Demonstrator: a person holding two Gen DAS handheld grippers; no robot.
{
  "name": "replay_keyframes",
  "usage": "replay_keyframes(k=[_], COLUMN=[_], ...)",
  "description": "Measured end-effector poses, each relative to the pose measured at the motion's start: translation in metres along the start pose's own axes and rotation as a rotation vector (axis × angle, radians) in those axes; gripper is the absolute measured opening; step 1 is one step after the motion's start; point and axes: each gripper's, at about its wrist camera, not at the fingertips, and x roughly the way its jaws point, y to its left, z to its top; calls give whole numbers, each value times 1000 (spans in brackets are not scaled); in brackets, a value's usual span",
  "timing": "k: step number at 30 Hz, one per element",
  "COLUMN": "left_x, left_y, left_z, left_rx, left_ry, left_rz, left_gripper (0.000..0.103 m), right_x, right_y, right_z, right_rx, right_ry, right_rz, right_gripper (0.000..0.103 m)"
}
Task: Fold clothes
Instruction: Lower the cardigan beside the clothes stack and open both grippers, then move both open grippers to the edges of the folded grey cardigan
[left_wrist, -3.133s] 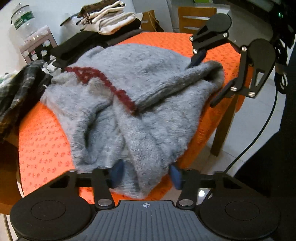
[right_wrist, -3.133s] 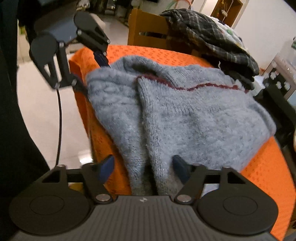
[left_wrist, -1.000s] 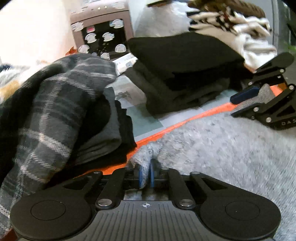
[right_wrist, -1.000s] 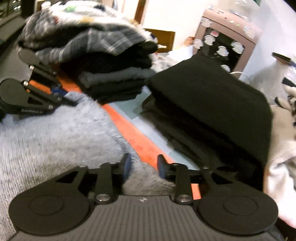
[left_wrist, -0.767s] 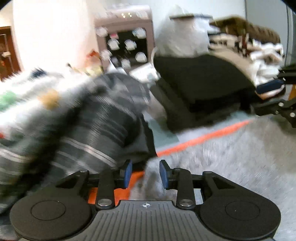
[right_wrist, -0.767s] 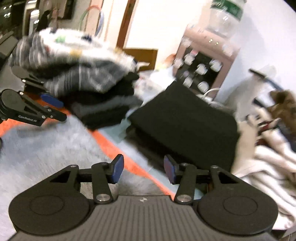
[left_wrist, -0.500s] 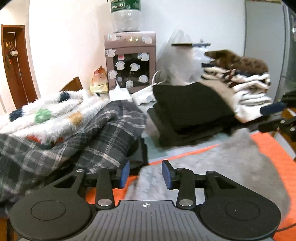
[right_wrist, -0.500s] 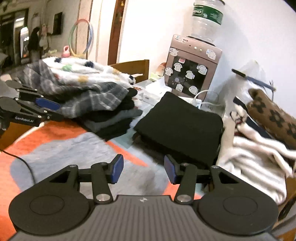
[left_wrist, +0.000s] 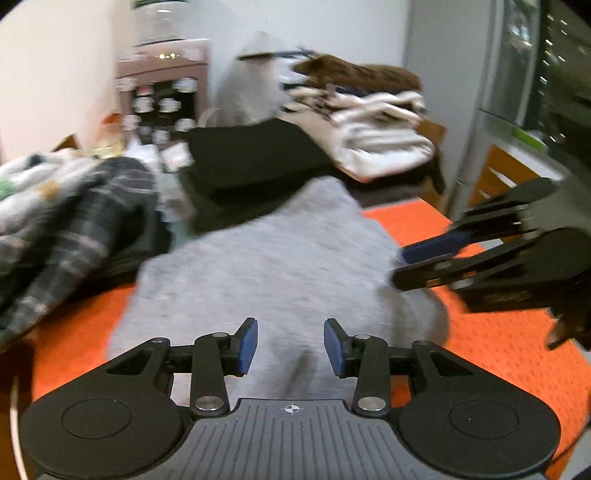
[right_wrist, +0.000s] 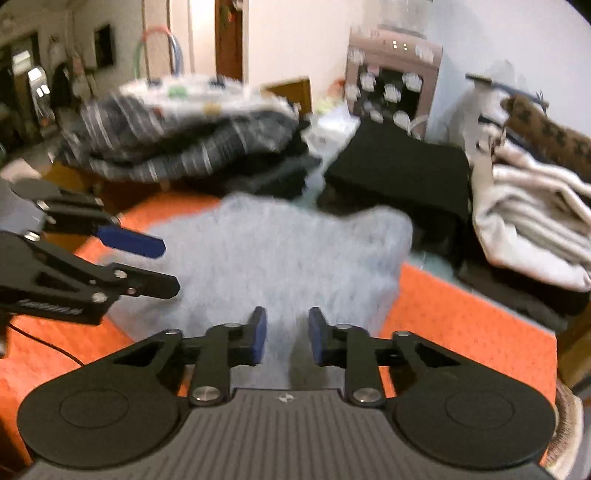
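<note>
In the left wrist view, the left hand-held gripper (left_wrist: 290, 345) is hovering released, its blue pads apart with nothing between them. Just ahead of and below it the grey sweater (left_wrist: 280, 258) is lying in a folded heap on the orange counter (left_wrist: 491, 339). The whole picture is smearing with motion blur, so the sweater's knit and edges are hard to make out. To the front right, the right hand-held gripper (left_wrist: 400, 266) is reaching in over the sweater's right edge; its body is running out of the picture. Beyond the sweater a black folded stack (left_wrist: 251, 162) is sitting, with a white pile (left_wrist: 380, 136) further right and a plaid garment (left_wrist: 74, 229) to the left, partly cut off.

In the right wrist view, the right hand-held gripper (right_wrist: 284, 338) is likewise standing released and empty over the near edge of the sweater (right_wrist: 280, 258). The left hand-held gripper (right_wrist: 166, 266) is coming in from the left, apparently open, though blur is hiding detail. Behind the sweater, the black stack (right_wrist: 402, 166) is partly hiding its far corner.
</note>
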Motion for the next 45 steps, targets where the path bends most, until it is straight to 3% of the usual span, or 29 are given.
replay_keyframes(k=[3, 9, 15, 23, 31, 37, 42, 45], left_x=[17, 58, 74, 73, 89, 104, 109, 101], left_y=[-14, -12, -5, -6, -3, 7, 12, 14], left_z=[2, 1, 0, 0, 5, 10, 13, 12], left_rx=[44, 16, -36, -54, -70, -112, -125, -144], left_ry=[24, 109, 129, 134, 168, 181, 181, 162], left_rz=[-17, -23, -11, -12, 2, 1, 0, -11], left_gripper=[31, 31, 31, 32, 33, 33, 33, 33], right_x=[15, 57, 72, 40, 106, 172, 165, 137], right_y=[-1, -6, -8, -51, -91, -93, -93, -92], right_z=[-7, -22, -21, 20, 43, 28, 28, 32], right_rx=[23, 26, 34, 103, 136, 108, 134, 153], right_ry=[21, 99, 94, -31, 7, 140, 99, 45], right_rz=[-16, -39, -32, -3, -35, -32, -31, -40], right_gripper=[22, 22, 23, 23, 23, 21, 22, 25])
